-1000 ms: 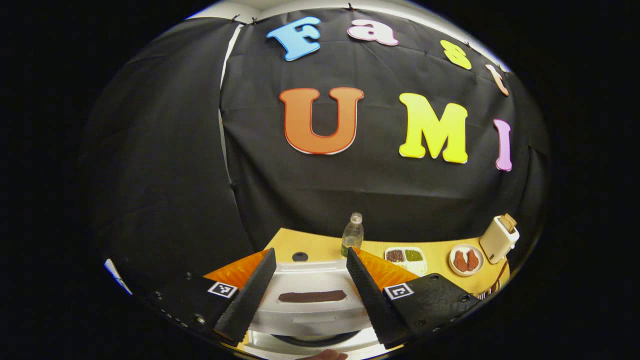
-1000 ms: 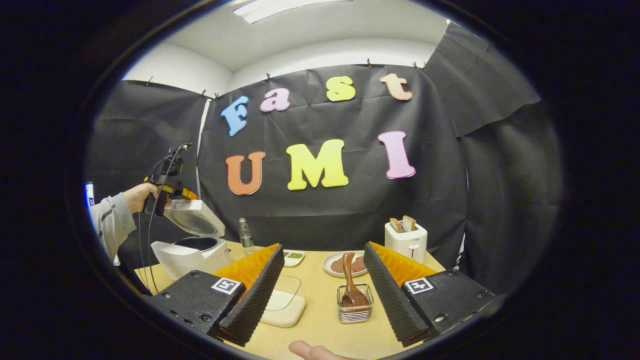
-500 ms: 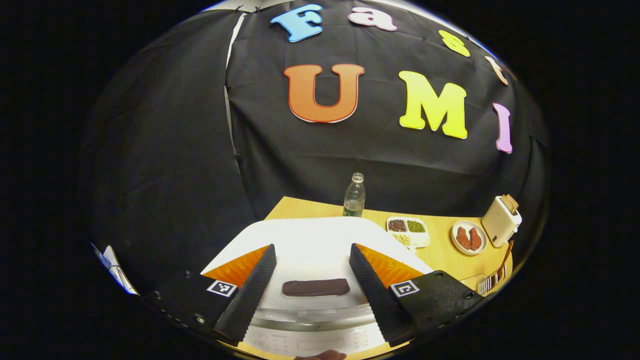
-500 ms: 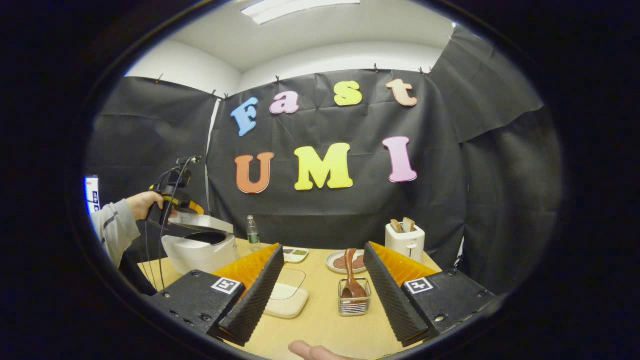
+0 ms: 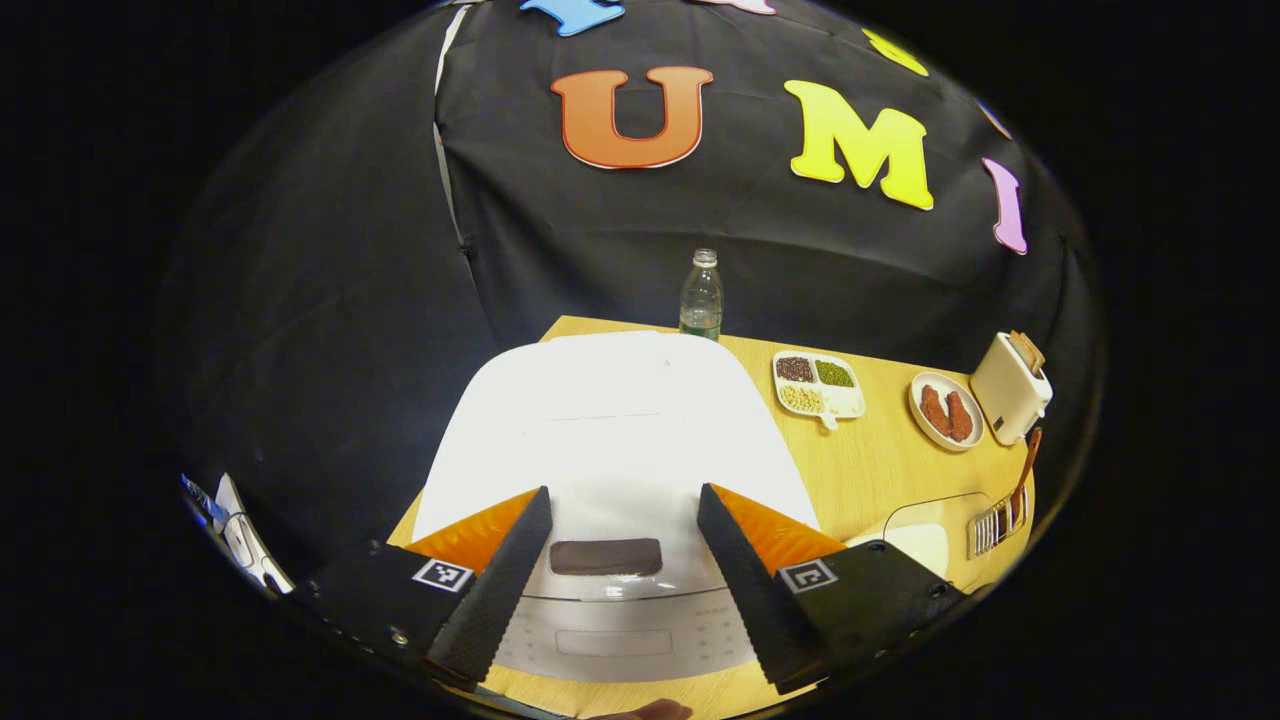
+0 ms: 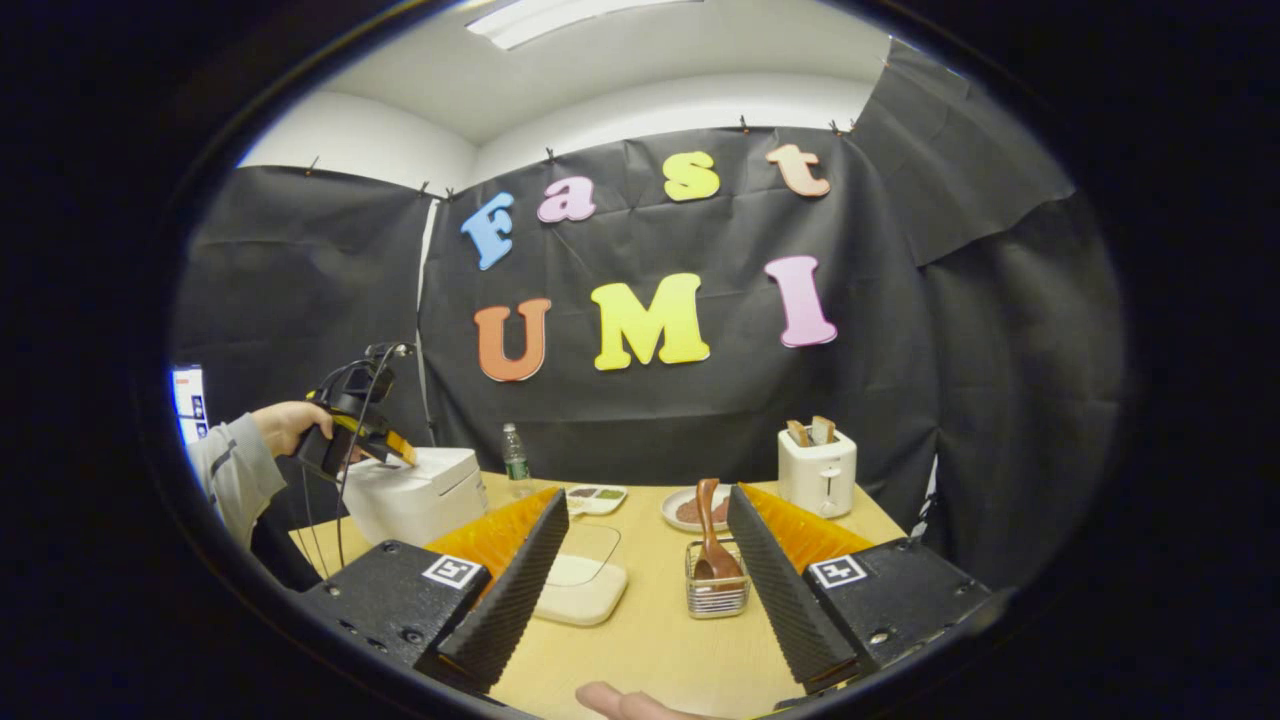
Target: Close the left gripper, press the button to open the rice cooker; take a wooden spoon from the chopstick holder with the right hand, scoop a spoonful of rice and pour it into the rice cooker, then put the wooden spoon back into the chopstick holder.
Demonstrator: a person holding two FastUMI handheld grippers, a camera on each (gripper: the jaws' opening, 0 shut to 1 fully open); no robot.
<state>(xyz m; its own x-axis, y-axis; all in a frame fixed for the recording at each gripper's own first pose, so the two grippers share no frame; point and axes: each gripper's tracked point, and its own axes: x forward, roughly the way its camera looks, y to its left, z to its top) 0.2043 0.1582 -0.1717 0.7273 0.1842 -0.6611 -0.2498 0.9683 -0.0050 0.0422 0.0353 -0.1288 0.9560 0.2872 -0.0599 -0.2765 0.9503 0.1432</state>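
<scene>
Rice cooker (image 5: 615, 440) sat white and lidded at the near left of the wooden bench (image 5: 880, 460), its lid down flat and its dark button (image 5: 605, 556) right between the fingers of the left gripper (image 5: 622, 560), whose jaws stood wide apart just above the cooker's front edge. From the right gripper view, that left gripper (image 6: 375, 445) was poised at the cooker (image 6: 420, 490), held by a hand (image 6: 285, 425) in a grey sleeve (image 6: 225, 475). Right gripper (image 6: 645, 565) hung over the near edge of the bench (image 6: 650, 640) with its jaws apart too, gripping nothing. Between its fingers stood the wire chopstick holder (image 6: 716, 592) with the wooden spoon (image 6: 713, 530) upright in it, bowl down. Just left of the holder lay a shallow white container with a clear lid (image 6: 582, 585). Farther back were a plate of reddish-brown food (image 6: 690, 510), a divided tray of grains (image 6: 596, 496), a clear water bottle (image 6: 516, 462) and a white toaster (image 6: 817, 470) with two slices of bread sticking up. In the left gripper view, the holder (image 5: 995, 520) with the spoon (image 5: 1025, 465) sat far to the right, beside the toaster (image 5: 1010, 388), the plate (image 5: 945, 410) and the grain tray (image 5: 818, 384), with the bottle (image 5: 702, 295) behind the cooker.
</scene>
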